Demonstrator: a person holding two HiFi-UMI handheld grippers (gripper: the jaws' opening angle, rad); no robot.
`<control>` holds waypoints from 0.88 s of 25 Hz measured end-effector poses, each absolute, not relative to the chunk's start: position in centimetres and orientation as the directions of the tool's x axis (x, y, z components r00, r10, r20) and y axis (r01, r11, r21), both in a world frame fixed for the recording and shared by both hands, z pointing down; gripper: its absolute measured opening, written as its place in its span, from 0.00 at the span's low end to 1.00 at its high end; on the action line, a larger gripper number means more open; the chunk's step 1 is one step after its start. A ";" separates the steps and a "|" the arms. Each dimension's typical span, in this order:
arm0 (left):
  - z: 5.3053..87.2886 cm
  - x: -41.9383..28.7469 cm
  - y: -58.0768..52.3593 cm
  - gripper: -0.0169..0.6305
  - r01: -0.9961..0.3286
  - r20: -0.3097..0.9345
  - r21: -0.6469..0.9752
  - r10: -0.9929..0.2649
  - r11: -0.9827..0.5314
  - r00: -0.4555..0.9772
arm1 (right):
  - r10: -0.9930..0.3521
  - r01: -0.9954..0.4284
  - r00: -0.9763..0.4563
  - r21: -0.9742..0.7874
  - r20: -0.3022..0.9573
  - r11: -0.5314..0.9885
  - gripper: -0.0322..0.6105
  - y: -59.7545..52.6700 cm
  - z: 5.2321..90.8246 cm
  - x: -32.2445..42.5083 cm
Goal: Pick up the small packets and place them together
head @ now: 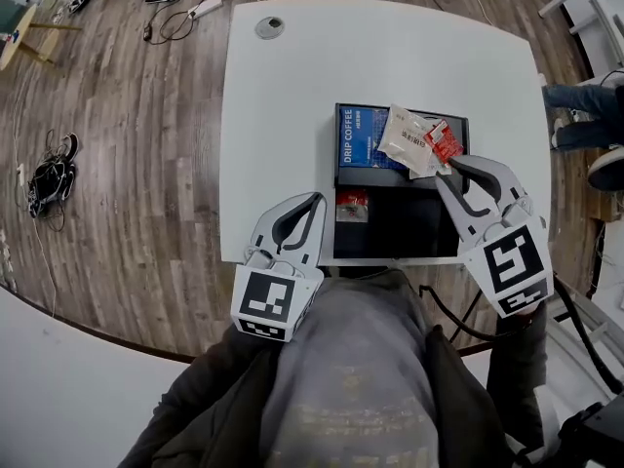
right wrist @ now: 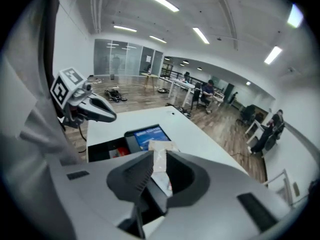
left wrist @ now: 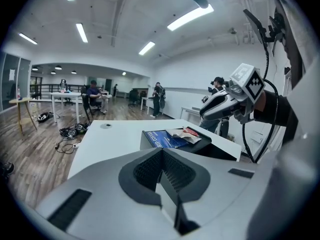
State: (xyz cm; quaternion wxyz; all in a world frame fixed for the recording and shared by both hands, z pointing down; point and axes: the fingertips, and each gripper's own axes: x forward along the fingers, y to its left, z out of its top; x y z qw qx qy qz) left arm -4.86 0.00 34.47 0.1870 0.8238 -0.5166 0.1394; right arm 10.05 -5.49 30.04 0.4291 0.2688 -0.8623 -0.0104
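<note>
A white packet [head: 402, 136] and a red packet [head: 444, 142] lie together on a blue drip-coffee box [head: 359, 139] in the far half of a black tray [head: 400, 232]. Another small red packet [head: 351, 204] lies alone at the near left of the tray. My right gripper [head: 450, 168] hovers at the pile's right edge, open. In the right gripper view the white packet [right wrist: 159, 146] shows beyond the gap of that gripper [right wrist: 159, 156], with nothing pinched. My left gripper [head: 314, 201] is shut and empty, just left of the lone red packet. The left gripper [left wrist: 161, 151] faces the pile [left wrist: 184, 133].
The tray sits near the front edge of a white table [head: 292, 96] with a round cable port [head: 270, 27]. Cables and a headset [head: 49, 175] lie on the wooden floor to the left. A seated person's legs [head: 583, 100] are at the table's right side.
</note>
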 end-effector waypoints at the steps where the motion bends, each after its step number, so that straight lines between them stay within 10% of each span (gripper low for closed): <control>1: 34.3 -4.9 0.3 0.03 -0.904 0.420 0.163 -0.801 -0.396 0.427 | -0.435 -0.423 -0.518 0.222 0.736 0.879 0.18 -4.2 30.2 9.1; 10: 34.1 -6.3 2.5 0.03 -0.915 0.428 0.157 -0.809 -0.373 0.403 | -0.109 -0.214 -0.515 -0.005 0.850 0.977 0.18 4.0 39.9 3.5; 22: 36.3 -8.3 2.7 0.03 -0.935 0.482 0.177 -0.800 -0.308 0.356 | -0.045 -0.132 -0.416 -0.012 0.908 0.991 0.25 4.0 45.6 2.0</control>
